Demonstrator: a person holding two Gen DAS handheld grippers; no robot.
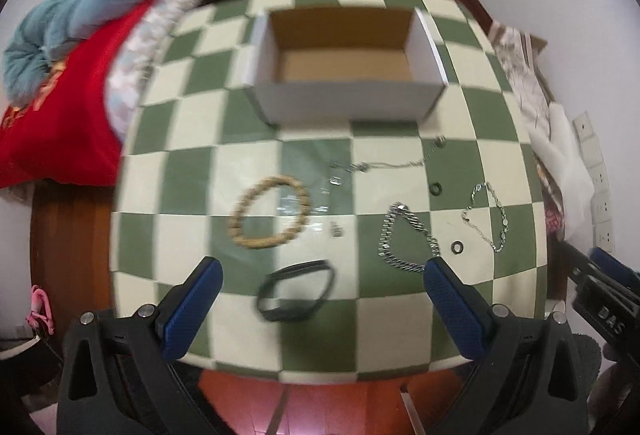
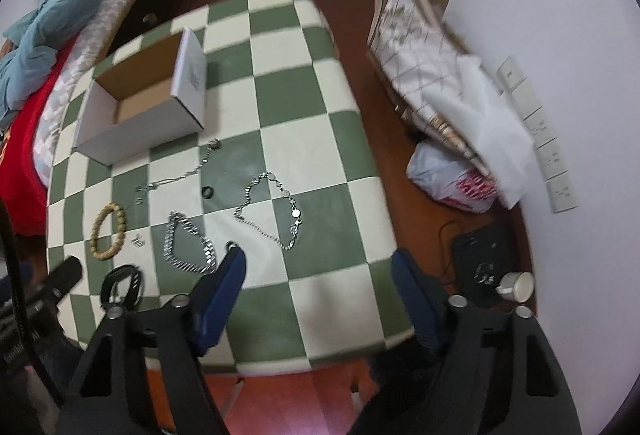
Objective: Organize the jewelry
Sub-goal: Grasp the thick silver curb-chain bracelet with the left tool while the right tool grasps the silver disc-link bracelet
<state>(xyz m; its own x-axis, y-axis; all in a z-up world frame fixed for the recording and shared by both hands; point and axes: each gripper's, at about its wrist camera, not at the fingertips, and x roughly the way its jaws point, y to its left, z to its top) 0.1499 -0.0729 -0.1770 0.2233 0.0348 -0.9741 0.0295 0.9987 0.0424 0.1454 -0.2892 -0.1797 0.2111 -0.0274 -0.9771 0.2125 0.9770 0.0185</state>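
Blue-padded fingers of the left tool [image 1: 322, 271] stand wide apart, released, above the near edge of the green-and-cream checked surface [image 1: 192, 171]. Between them, nearest that edge, lies a black band [image 1: 296, 290]. The right tool [image 2: 318, 263] is likewise spread, grasping nothing, over the surface's near right corner. Just past the black band, toward the left edge, sits a wooden bead bracelet [image 1: 270, 212]; right of it, touching the left tool's right finger in that view, lies a heavy silver link bracelet [image 1: 408, 237]. Further right, near the right edge, is a thin silver chain bracelet [image 2: 272, 209], with a small dark ring [image 1: 458, 246] between the two. Beyond, mid-surface, another dark ring [image 1: 435, 187] and a fine necklace chain [image 1: 394, 161] stretch toward the far side. At the far edge stands an open white cardboard box [image 1: 344, 103], brown inside. A bed with red and teal bedding [image 1: 80, 35] lies beyond the left edge.
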